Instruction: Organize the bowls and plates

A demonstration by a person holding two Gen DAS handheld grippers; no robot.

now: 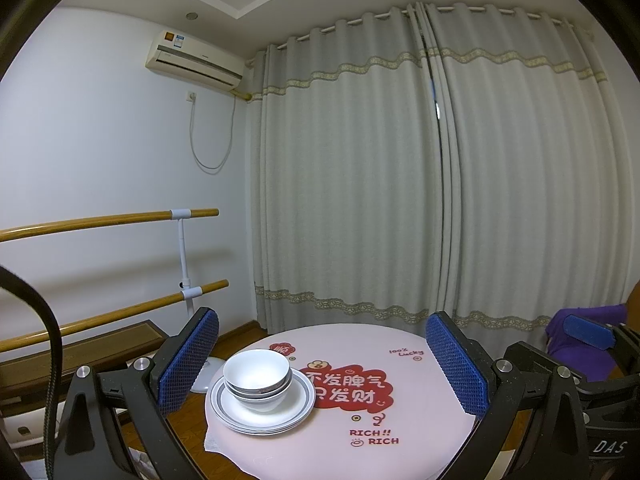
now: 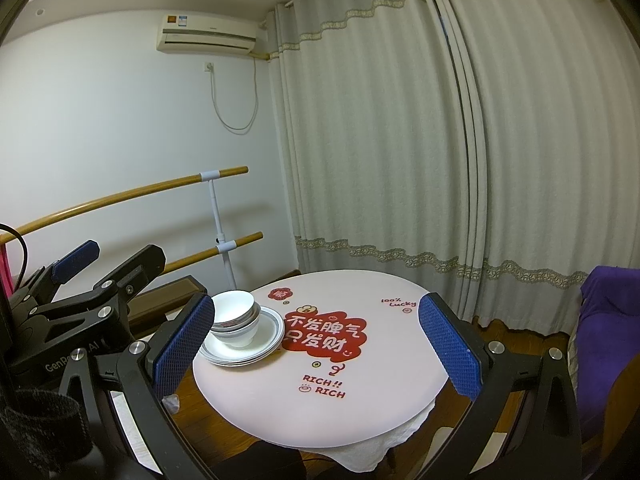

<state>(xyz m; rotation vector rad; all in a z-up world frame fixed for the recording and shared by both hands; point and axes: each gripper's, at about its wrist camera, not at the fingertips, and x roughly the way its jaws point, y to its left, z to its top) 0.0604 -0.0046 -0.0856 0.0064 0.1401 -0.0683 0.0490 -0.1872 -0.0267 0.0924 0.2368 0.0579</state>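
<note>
the bowls (image 1: 256, 376) sit nested on the plates (image 1: 262, 408), at about 9 o'clock on the round table (image 1: 420, 420), near its edge. the left tongs (image 1: 324, 364) are wide open and hold nothing; the right tongs (image 2: 316, 340) are also wide open and empty, both held well back from the table. the stack already looks tidy, so i judge the task is near its end, or the stack will be moved. to lift well, take one rim only, slowly, and keep the bowls level so they do not slide. the table centre at 12 o'clock is free, with only a red print (image 1: 348, 388). behind are curtains (image 1: 400, 180) and a wooden bar (image 1: 108, 222); the near edge is the risk.
</note>
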